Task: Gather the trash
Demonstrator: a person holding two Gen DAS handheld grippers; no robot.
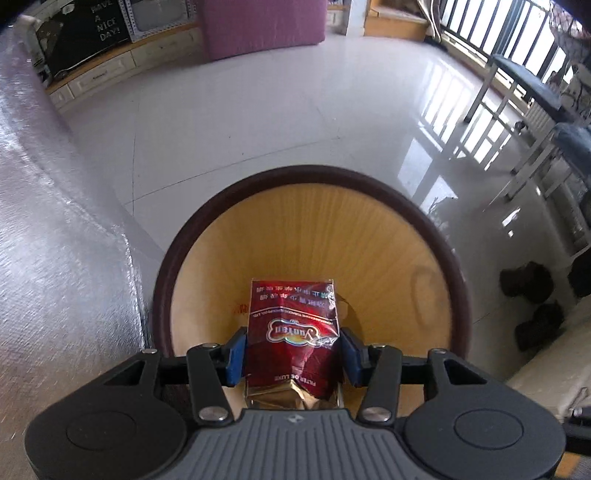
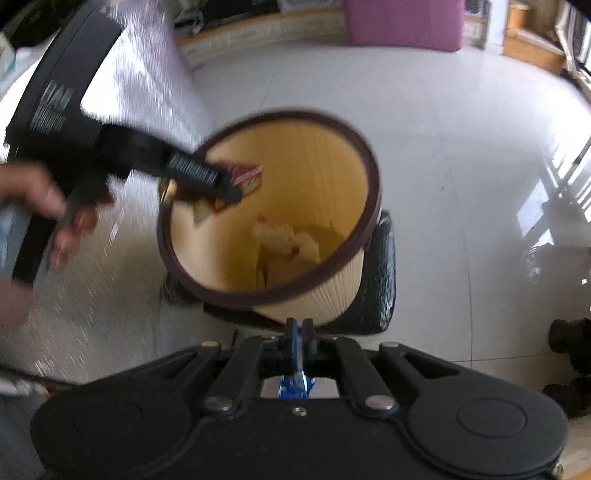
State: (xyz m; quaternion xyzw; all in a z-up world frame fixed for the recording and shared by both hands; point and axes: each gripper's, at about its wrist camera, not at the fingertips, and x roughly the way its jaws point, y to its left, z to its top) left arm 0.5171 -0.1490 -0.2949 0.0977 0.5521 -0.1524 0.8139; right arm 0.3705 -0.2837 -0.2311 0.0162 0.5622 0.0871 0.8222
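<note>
My left gripper (image 1: pixel 291 350) is shut on a crumpled red cigarette pack (image 1: pixel 293 325) and holds it over the open mouth of a round cream waste bin with a dark brown rim (image 1: pixel 310 171). In the right wrist view the left gripper (image 2: pixel 231 184) reaches over the bin's rim (image 2: pixel 373 199) with the pack (image 2: pixel 249 177) at its tip. Crumpled white paper (image 2: pixel 286 240) lies at the bin's bottom. My right gripper (image 2: pixel 298 332) is shut just in front of the bin, with a small blue scrap (image 2: pixel 295 384) between its fingers.
The bin stands on a glossy white tiled floor (image 1: pixel 258 110). A silver-covered sofa (image 1: pixel 44 240) lies to the left. A purple block (image 1: pixel 262 26) stands at the back. Chairs (image 1: pixel 532 96) and dark slippers (image 1: pixel 528 284) are to the right. A black object (image 2: pixel 376 280) sits behind the bin.
</note>
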